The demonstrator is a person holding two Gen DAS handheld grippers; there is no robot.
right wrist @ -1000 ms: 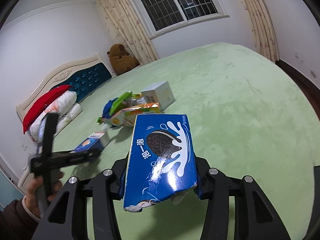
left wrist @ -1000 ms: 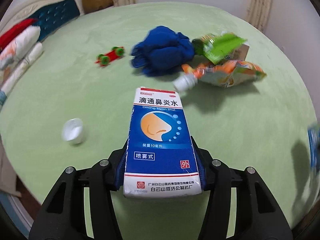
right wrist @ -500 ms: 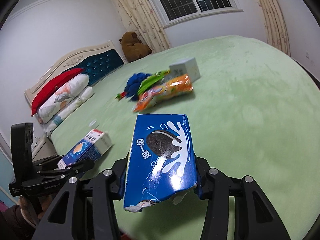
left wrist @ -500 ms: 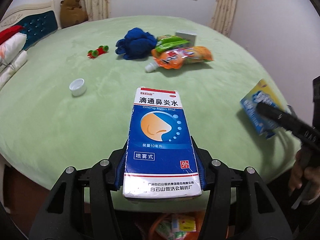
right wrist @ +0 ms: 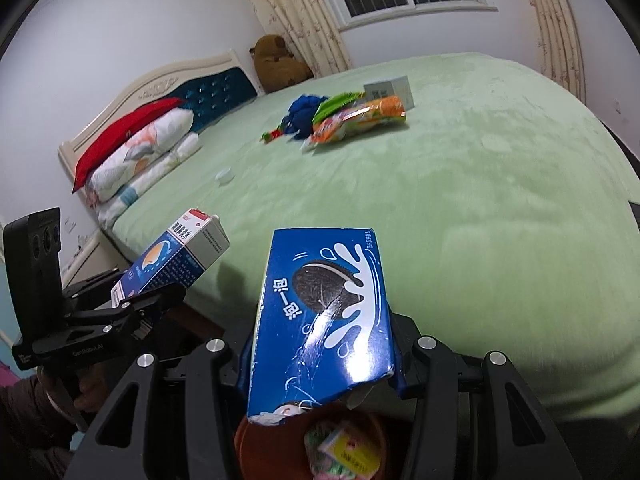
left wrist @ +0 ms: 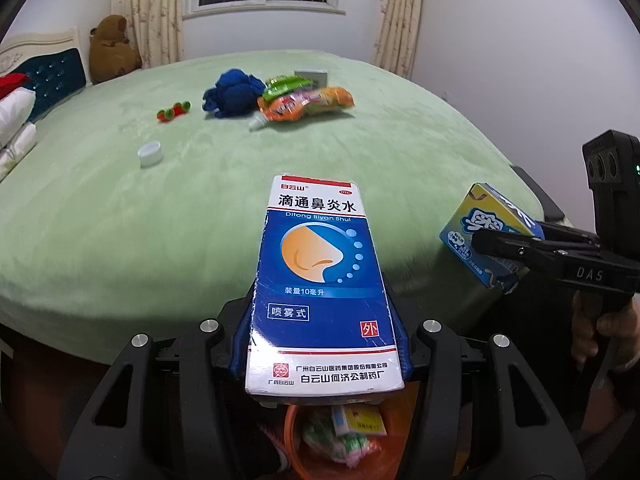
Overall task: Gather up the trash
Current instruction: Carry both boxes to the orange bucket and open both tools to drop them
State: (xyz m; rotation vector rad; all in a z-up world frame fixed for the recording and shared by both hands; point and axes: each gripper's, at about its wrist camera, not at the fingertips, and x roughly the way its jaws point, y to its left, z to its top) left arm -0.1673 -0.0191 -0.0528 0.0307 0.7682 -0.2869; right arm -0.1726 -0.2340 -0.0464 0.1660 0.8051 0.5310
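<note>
a second ago both grippers were out over the bed; now they sit past its near edge, and an orange bin [left wrist: 340, 440] with wrappers inside shows at 6 o'clock under both views. that suggests the carry is over and the drop is next. the left gripper [left wrist: 324, 344] is clamped on a blue nasal spray box [left wrist: 320, 280], level, pointing at 12 o'clock. the right gripper [right wrist: 320, 356] pinches a torn cookie box [right wrist: 324, 312], seen at 3 o'clock from the left camera. still on the green bed [left wrist: 120, 220] toward 12 o'clock: snack bags [left wrist: 308, 102], a white cap [left wrist: 150, 153], a toy car [left wrist: 173, 111] and blue cloth [left wrist: 232, 94].
</note>
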